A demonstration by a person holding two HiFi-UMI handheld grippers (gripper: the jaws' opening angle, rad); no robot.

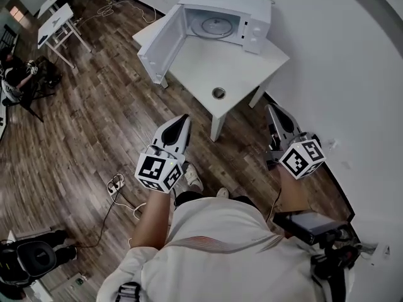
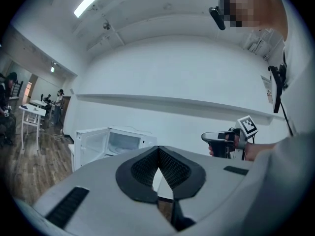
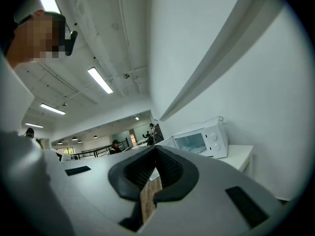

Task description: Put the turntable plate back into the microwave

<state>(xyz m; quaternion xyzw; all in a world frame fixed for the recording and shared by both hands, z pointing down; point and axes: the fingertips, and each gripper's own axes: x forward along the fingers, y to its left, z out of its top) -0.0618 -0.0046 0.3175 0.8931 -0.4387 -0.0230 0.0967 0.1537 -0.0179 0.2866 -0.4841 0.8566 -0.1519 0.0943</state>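
Turntable plate [image 1: 214,25] appears to lie inside the microwave [image 1: 257,19], whose door [image 1: 162,46] stands open on the white table [image 1: 252,61], so the main step looks done. A small round piece [image 1: 218,93] sits alone near the table's front edge. The left gripper [image 1: 184,118] and right gripper [image 1: 271,109] hang well short of the table, jaws pressed together on nothing. At most, closing the door seems left.

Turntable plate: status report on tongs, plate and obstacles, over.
Left tongs, right tongs shut, empty. Clear glass turntable plate lies inside open white microwave. Small round metal object on white table.
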